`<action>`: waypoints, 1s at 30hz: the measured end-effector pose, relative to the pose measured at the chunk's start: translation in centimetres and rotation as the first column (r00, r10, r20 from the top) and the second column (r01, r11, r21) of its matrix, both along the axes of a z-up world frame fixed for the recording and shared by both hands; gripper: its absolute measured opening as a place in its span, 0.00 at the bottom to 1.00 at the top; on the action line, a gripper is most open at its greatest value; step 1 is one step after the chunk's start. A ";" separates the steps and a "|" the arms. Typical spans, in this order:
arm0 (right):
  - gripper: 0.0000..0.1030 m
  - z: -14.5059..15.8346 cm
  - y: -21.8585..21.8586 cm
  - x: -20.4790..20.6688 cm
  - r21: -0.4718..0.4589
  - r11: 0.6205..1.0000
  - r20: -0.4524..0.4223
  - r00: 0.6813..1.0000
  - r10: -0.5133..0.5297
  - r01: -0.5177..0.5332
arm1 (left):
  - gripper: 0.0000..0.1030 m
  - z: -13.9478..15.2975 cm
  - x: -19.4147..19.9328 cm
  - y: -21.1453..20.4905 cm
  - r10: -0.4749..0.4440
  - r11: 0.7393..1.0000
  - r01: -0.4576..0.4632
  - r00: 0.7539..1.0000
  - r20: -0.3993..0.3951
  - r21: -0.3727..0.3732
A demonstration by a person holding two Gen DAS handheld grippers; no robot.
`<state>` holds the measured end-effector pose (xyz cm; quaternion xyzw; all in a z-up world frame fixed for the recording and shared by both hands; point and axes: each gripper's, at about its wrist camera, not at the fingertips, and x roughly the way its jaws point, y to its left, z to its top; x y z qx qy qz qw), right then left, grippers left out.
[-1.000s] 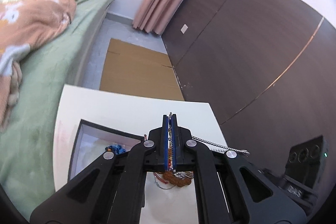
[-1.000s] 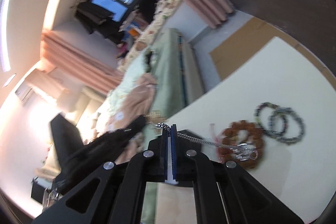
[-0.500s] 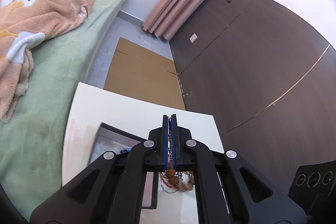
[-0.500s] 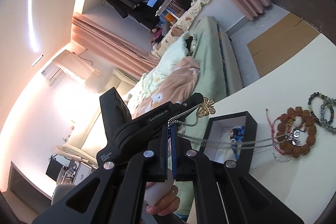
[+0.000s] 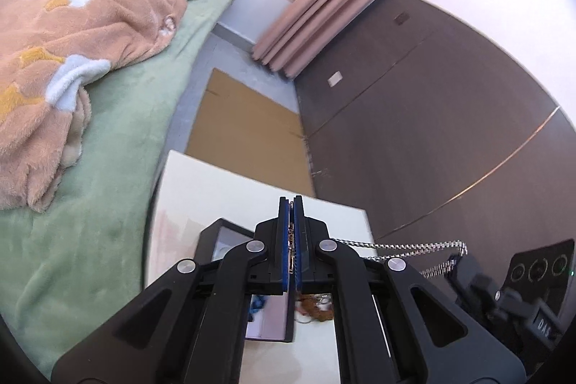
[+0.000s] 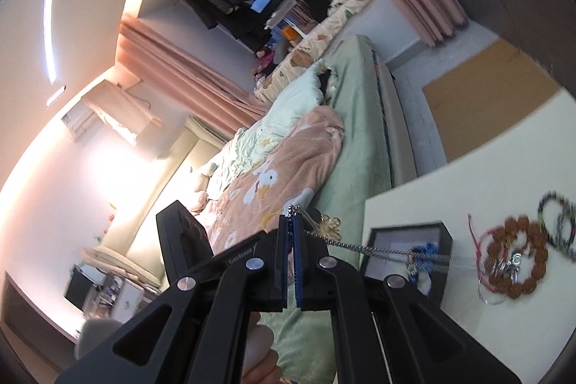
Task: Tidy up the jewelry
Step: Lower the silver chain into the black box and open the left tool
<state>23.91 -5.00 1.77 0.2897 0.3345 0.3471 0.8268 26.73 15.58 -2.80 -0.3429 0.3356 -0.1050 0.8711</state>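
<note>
My left gripper (image 5: 292, 204) is shut on a silver chain necklace (image 5: 414, 246) that stretches right to my right gripper (image 5: 464, 267). In the right wrist view my right gripper (image 6: 291, 222) is shut on the same chain (image 6: 381, 249), with a gold pendant (image 6: 331, 225) hanging beside the fingers. Both hold the chain above the white table (image 5: 187, 189). An open black jewelry box (image 6: 406, 240) with blue jewelry (image 6: 424, 249) inside sits below; it also shows in the left wrist view (image 5: 223, 233). A brown bead bracelet (image 6: 518, 261) lies right of the box.
Dark bead bracelets (image 6: 558, 218) and a red cord (image 6: 478, 247) lie on the table beside the brown one. A green bed (image 5: 108, 139) with a peach blanket (image 5: 72, 35) borders the table's left. Cardboard (image 5: 244, 128) lies on the floor beyond, by a dark wall.
Both grippers have risen and tilted, keeping the chain taut between them. The right gripper has come into the left wrist view at the right. The box and bracelets have not moved.
</note>
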 end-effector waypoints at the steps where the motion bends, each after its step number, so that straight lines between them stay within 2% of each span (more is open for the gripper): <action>1: 0.02 1.1 0.4 -0.3 -0.015 1.000 0.031 1.000 0.001 0.000 | 0.04 0.3 -0.2 0.1 -0.010 1.000 0.010 1.000 0.016 -0.022; 6: 0.02 5.6 0.9 -0.8 -0.042 0.999 0.123 0.992 -0.008 0.014 | 0.04 2.7 -1.4 -0.1 -0.045 0.994 0.053 0.995 0.089 -0.096; 11: 0.02 9.4 0.9 -1.1 -0.048 0.998 0.184 0.983 -0.019 0.028 | 0.04 7.2 -2.8 -0.1 -0.052 0.991 0.075 0.980 0.194 -0.112; 16: 0.02 11.1 1.3 -1.5 -0.055 0.998 0.218 0.976 -0.008 0.020 | 0.04 8.8 -3.5 0.3 -0.038 0.993 0.063 0.973 0.229 -0.103; 20: 0.02 9.2 2.0 -0.9 -0.068 0.998 0.173 0.985 -0.003 0.015 | 0.04 6.7 -2.7 0.6 -0.031 0.993 0.051 0.984 0.176 -0.109; 25: 0.03 4.3 2.3 0.6 -0.066 0.998 0.065 0.998 -0.012 0.016 | 0.04 3.0 -1.1 0.6 -0.035 0.995 0.041 0.997 0.071 -0.087; 30: 0.07 -2.6 3.5 3.0 -0.114 0.993 -0.124 0.992 0.028 -0.042 | 0.04 -0.5 0.4 0.8 -0.018 0.999 0.016 0.997 -0.070 -0.029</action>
